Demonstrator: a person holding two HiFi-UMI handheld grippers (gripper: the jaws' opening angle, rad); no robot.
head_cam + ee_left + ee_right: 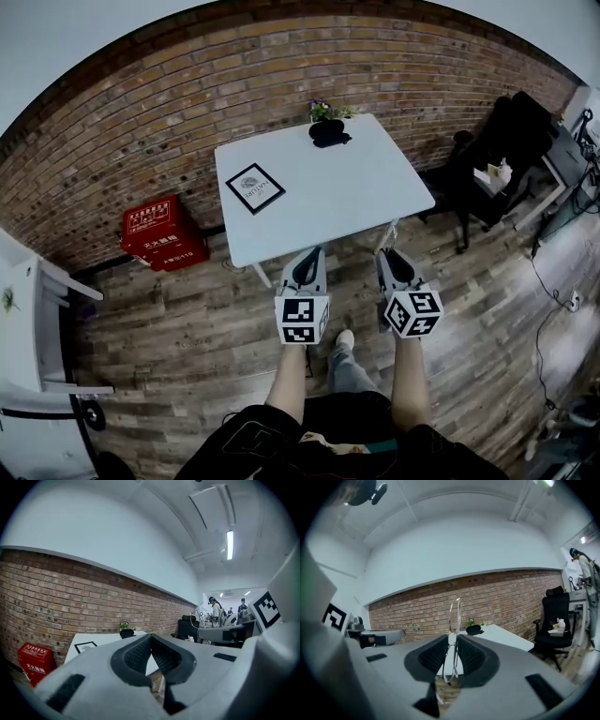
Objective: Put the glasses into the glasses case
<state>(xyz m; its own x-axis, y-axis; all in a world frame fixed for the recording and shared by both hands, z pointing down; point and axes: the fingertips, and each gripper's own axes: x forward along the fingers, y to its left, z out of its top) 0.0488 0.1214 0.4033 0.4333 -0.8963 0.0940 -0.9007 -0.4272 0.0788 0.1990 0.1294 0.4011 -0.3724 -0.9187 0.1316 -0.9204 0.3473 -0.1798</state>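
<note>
Between the right gripper's (452,638) fingers (472,657), the glasses (454,617) stand clamped.

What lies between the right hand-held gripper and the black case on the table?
Nothing: the head view shows bare white table between the right hand-held gripper, holding the glasses, and the black case; the framed card lies off left.

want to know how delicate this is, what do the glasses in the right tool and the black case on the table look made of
The glasses: thin pale wire frame, probably metal, with clear lenses; the brick wall shows through them. The glasses case: black, rounded, no shine visible; too far off to tell hard shell from fabric.
</note>
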